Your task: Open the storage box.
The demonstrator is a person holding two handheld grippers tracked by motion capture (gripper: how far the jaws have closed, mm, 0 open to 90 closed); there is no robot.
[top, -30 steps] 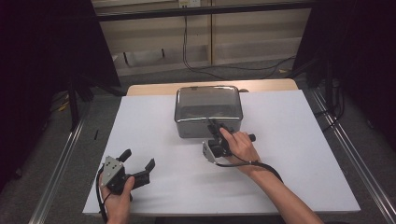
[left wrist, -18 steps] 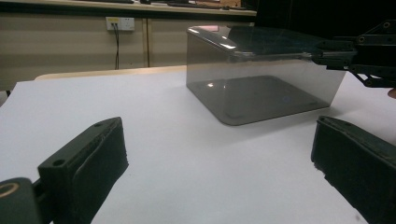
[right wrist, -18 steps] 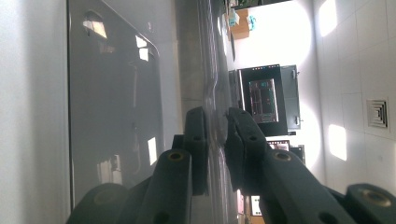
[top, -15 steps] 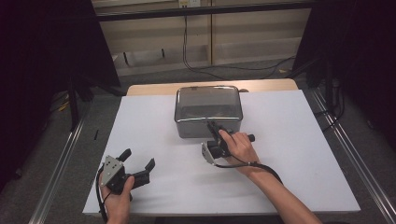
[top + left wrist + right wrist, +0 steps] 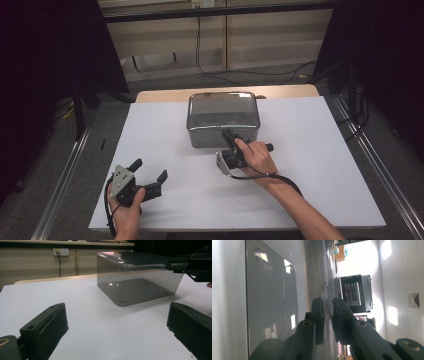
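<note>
From the high view, a shiny metal box sits just above the middle of the frame on the white table. The right claw, held by the right hand just below and right of centre, reaches up to the box's near rim, where its jaws have just been closing with the rim between them. The left claw rests at the lower left, well apart from the box, in the left hand; its jaws stand spread with nothing between them.

In the left gripper view, the left claw shows its two black jaws wide apart at the bottom corners, with bare table between them. The box stands in the upper middle and right of the frame, and the right claw pinches its top edge at the upper right.

In the right gripper view, turned on its side, the right claw has its jaws pressed against the thin edge of the box, one pad on each face of the wall, in the lower middle of the frame.
</note>
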